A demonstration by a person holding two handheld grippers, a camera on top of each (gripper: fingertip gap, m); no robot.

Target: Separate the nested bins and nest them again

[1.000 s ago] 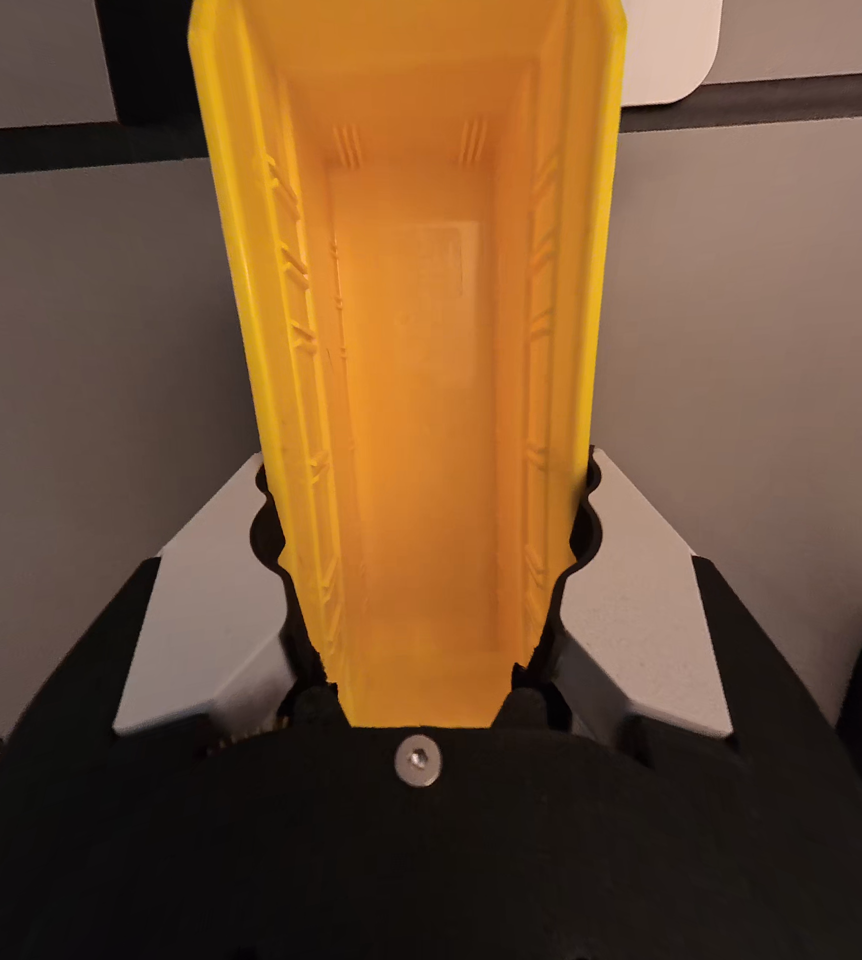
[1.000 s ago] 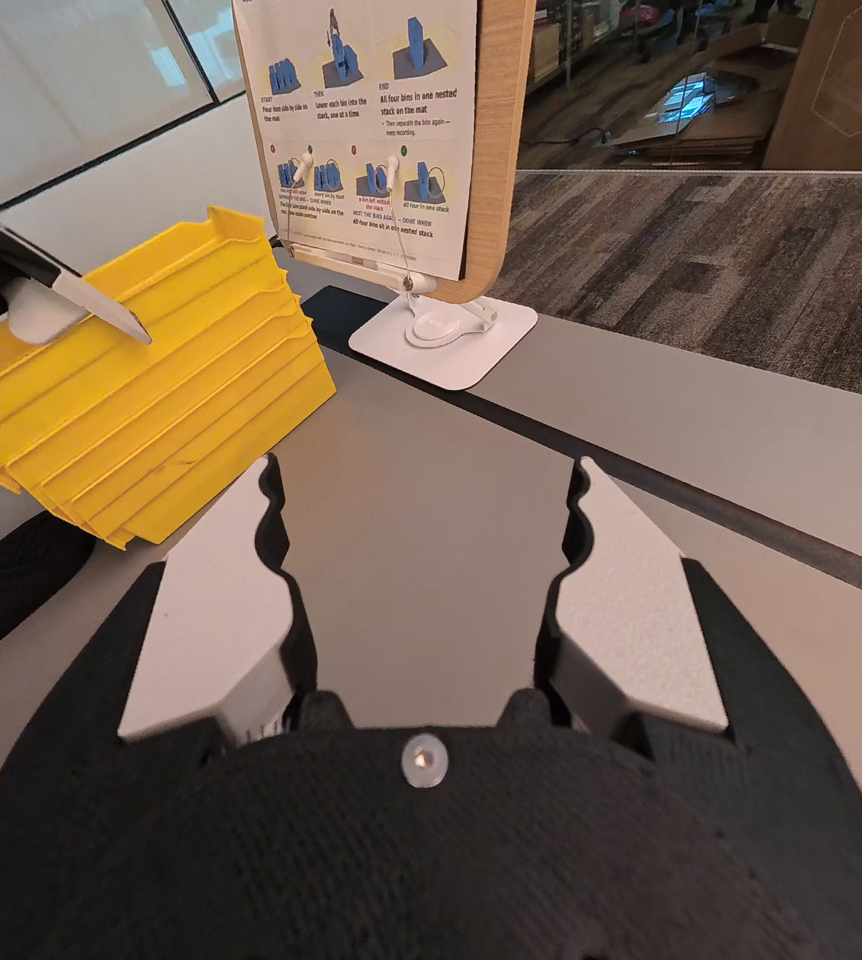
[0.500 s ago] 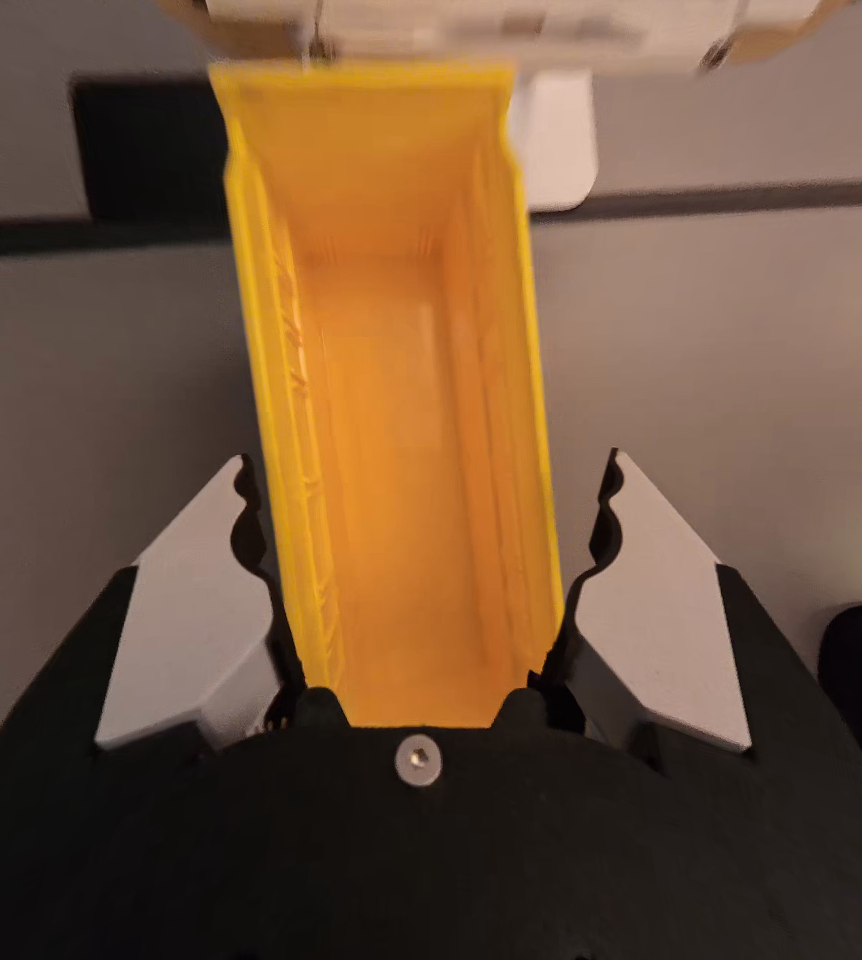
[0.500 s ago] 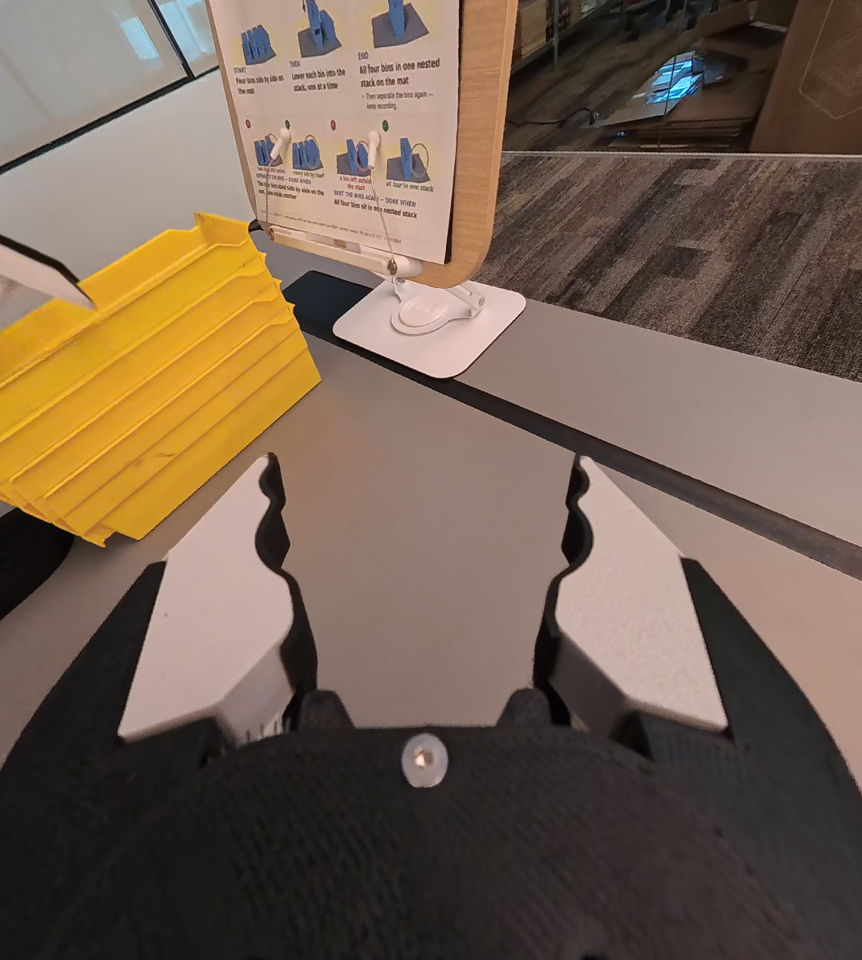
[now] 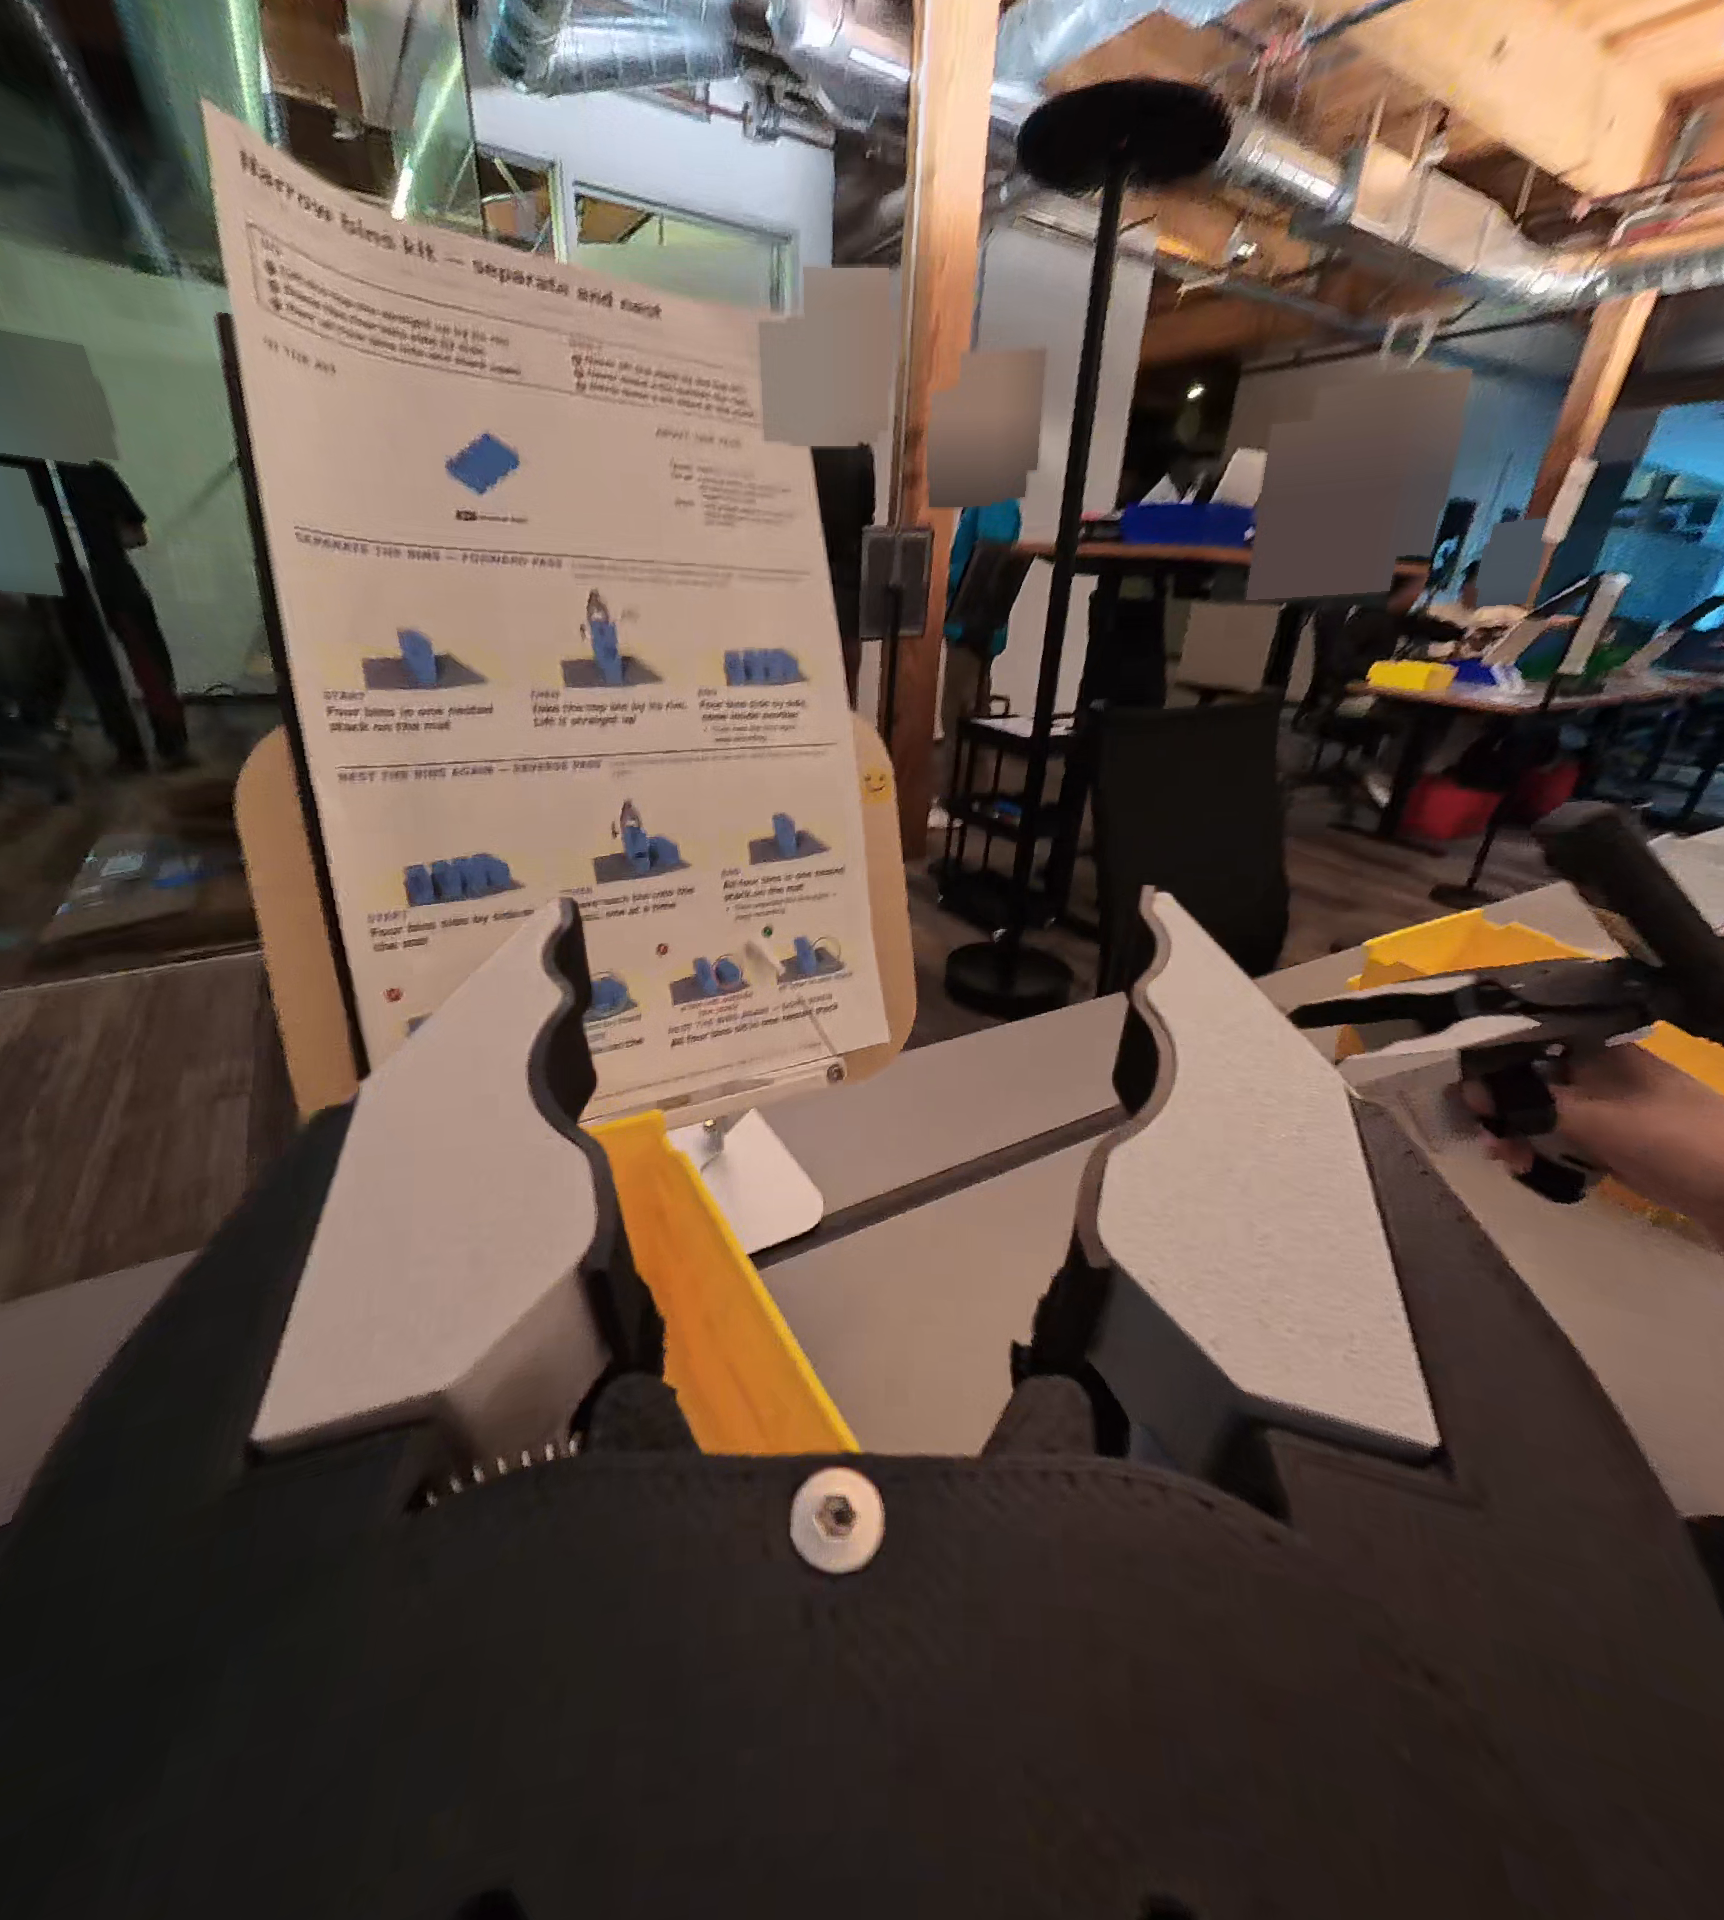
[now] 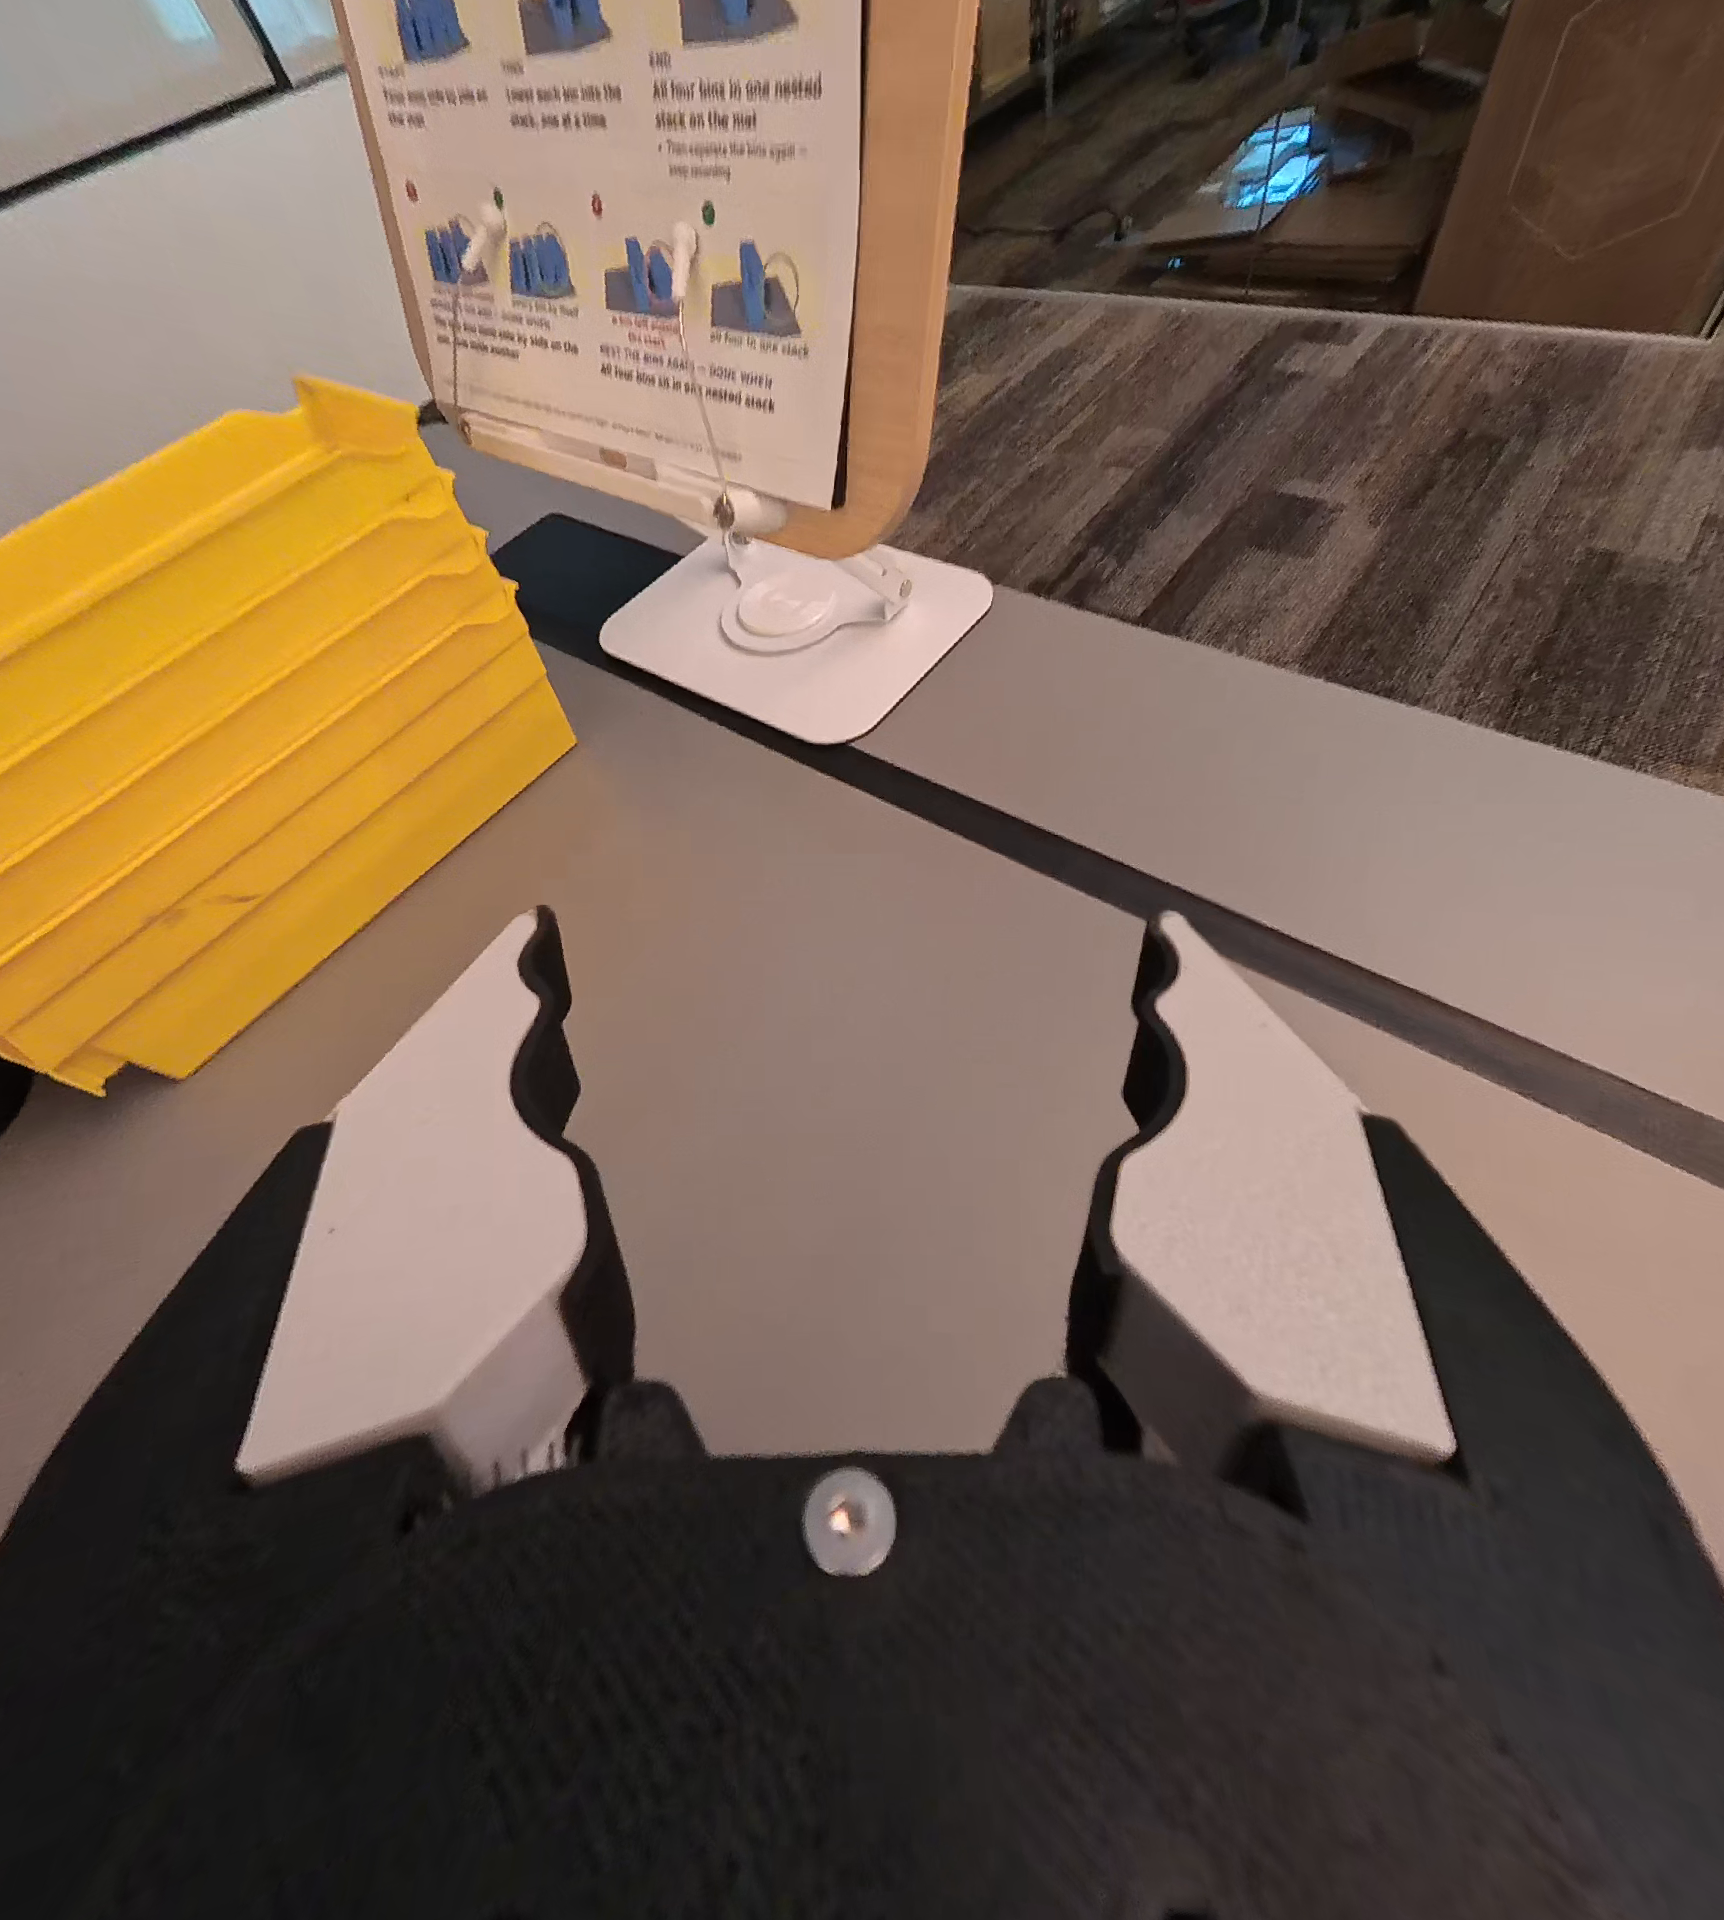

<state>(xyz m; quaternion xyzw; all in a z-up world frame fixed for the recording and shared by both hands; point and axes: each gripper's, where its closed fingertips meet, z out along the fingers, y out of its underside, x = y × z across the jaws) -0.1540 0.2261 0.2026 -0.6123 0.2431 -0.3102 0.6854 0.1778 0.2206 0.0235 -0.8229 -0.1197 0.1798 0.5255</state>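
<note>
A grey table (image 6: 1253, 831) stands in a workshop (ducts overhead). The stack of yellow bins (image 6: 193, 748) lies on it. Only the left view shows what seems another bin (image 5: 723, 1299) by the spread, empty left gripper (image 5: 853, 935); the right gripper (image 6: 847, 935) also gapes bare.

Wood-plank floor (image 6: 1357, 499), timber post (image 5: 941, 312), exposed silver ducts (image 5: 1357, 177), cluttered desks (image 5: 1523, 696) beyond a grey tabletop (image 6: 1253, 831).
</note>
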